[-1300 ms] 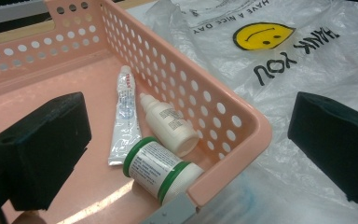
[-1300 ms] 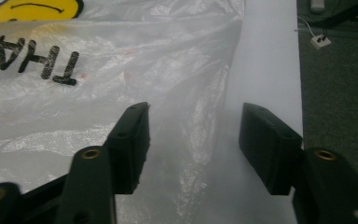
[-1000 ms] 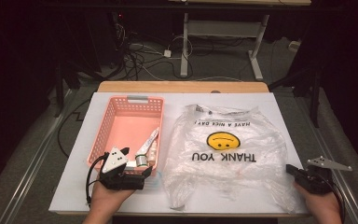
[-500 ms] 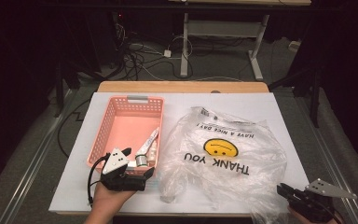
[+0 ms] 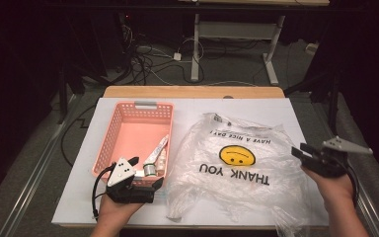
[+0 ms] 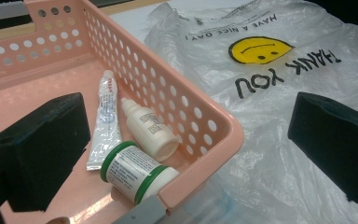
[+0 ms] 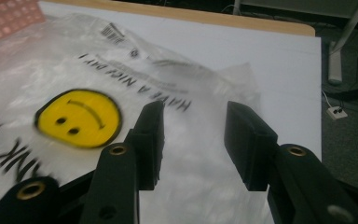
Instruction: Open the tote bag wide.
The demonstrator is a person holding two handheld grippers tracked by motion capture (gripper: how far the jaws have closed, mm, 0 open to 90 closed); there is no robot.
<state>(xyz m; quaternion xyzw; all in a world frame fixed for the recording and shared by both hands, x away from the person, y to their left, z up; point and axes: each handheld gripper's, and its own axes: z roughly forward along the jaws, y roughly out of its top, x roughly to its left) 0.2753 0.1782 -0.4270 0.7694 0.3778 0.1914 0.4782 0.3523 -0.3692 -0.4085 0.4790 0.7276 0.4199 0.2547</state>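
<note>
A clear plastic bag [image 5: 237,168] with a yellow smiley and "THANK YOU" lies crumpled on the white tabletop [image 5: 276,108]. Left of it, a pink basket [image 5: 113,133] holds a white tube [image 5: 157,147], a small white bottle [image 5: 162,160] and a green-rimmed jar [image 5: 149,170]. My left gripper [image 5: 146,171] is open, with the basket's near right corner [image 6: 186,116] between its jaws, untouched. One jaw is inside by the jar [image 6: 135,172], the other over the bag [image 6: 279,70]. My right gripper [image 5: 300,149] hovers at the bag's right edge. Its jaws have just been opening, and nothing is between them [image 7: 196,112].
The bag's near right corner [image 5: 286,222] hangs over the table's front edge. A wooden strip [image 5: 192,92] runs along the far edge. Beyond it are floor cables [image 5: 148,54] and desk legs [image 5: 195,44]. The tabletop's right edge lies just under my right hand.
My right gripper dipped toward the near right corner, then rose and moved farther along the bag's right edge, its jaws opening. The bag shifted and crumpled differently. The left gripper stayed put.
</note>
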